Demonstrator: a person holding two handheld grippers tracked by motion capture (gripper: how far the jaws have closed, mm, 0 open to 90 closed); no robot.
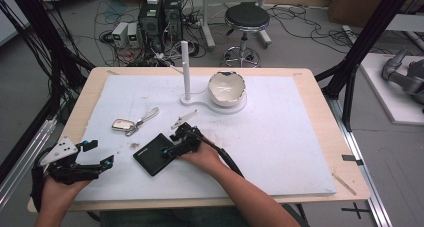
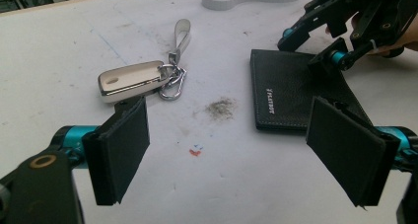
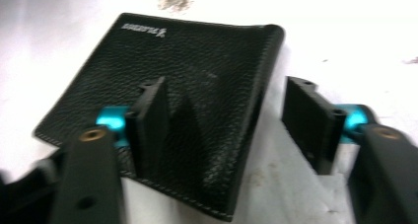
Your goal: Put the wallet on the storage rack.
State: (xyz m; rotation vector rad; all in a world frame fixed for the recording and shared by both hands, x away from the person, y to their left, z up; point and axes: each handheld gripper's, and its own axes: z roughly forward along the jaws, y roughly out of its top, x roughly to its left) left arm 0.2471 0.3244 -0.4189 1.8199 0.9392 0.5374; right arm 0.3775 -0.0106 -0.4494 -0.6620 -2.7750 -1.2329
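Item: flat black grained-leather wallet point(image 1: 154, 154) with pale stitching and a small printed logo, lying at lower centre of the high view on the white foam board point(image 1: 280, 137) that covers the light wooden table point(image 1: 80, 112). Right gripper point(image 1: 172, 148), black with teal fittings, sits over the wallet's right edge; in the right gripper view one pad point(image 3: 150, 123) rests above the leather face and the other stands just off the folded edge, so the jaws straddle that edge, part-closed with a gap left, not pressing. Left gripper point(image 1: 100, 154), lower left of the high view, is held well apart from the wallet, jaws wide with nothing between them. Also present: cream-and-chrome car key fob point(image 1: 122, 124) with metal ring and white strap, left of centre; small metal clip point(image 1: 184, 119) above the wallet; white stand with upright post point(image 1: 186, 72), upper centre; white bowl point(image 1: 227, 88) on its base.
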